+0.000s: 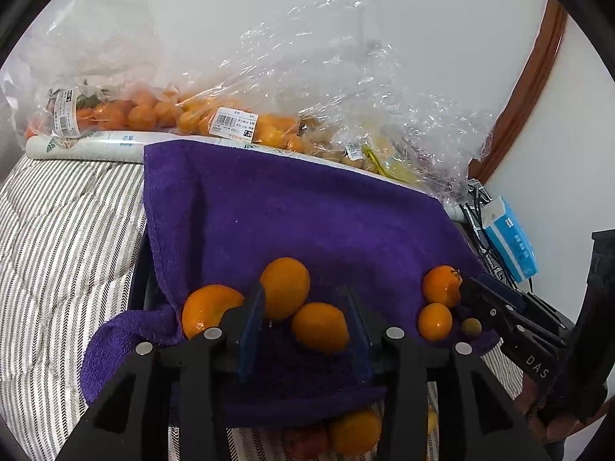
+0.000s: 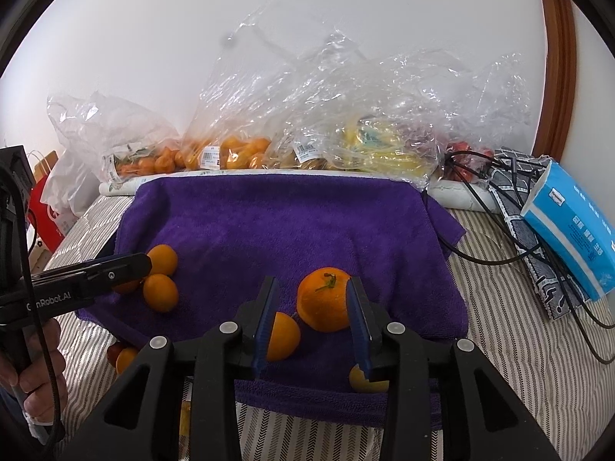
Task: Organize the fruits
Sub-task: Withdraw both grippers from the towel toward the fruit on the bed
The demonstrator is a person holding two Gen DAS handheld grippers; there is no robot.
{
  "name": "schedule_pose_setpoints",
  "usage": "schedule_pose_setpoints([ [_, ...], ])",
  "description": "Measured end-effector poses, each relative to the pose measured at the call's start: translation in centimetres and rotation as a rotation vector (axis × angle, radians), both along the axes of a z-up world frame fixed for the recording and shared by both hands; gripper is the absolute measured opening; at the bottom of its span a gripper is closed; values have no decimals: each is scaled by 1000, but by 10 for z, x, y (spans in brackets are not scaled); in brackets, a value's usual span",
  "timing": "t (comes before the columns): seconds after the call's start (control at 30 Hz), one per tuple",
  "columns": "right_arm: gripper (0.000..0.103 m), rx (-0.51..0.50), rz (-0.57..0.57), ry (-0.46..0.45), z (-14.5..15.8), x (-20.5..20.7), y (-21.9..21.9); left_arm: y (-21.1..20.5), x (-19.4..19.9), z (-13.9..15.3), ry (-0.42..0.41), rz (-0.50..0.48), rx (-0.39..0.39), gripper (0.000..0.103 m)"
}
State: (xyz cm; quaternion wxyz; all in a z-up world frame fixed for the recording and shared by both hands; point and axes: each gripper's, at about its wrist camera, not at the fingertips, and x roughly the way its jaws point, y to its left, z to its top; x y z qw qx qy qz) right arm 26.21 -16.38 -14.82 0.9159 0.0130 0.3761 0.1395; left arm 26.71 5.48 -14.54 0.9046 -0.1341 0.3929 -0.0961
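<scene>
My left gripper (image 1: pixel 307 319) over purple towel (image 1: pixel 292 215), jaws apart, no pinch; two oranges (image 1: pixel 285 287) lie between blue pads, front one (image 1: pixel 319 326) partly behind right pad. Third orange (image 1: pixel 209 309) half hidden by left finger.

My right gripper (image 2: pixel 313 317) spread, stemmed orange (image 2: pixel 324 299) against right pad (contact or just overlap, can't tell). Smaller orange (image 2: pixel 283 336) cut by left pad; another (image 2: pixel 363 380) mostly hidden low.

Fruit under towel edge (image 1: pixel 355 432) hard to make out. Bagged fruit (image 2: pixel 238 153) along wall, blurred by plastic.
</scene>
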Motion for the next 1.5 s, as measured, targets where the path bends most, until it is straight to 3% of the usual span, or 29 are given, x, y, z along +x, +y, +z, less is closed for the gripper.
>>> schedule_pose_setpoints([
  [0.2,41,4,-7,-5,0,0,-2,1,-1,3,-10,-8,-16,48],
  [0.6,50,5,-18,-11,2,-1,-3,-1,-4,8,-27,-16,-15,49],
  [0.93,51,25,-25,-17,8,-2,0,-4,-7,14,-55,-21,4,49],
  [1.27,51,-61,-85,-85,47,-32,1,-3,-17,33,-95,-26,-23,49],
  [1.5,51,-33,-114,-34,63,-57,-7,-5,-33,55,-122,-56,-15,49],
])
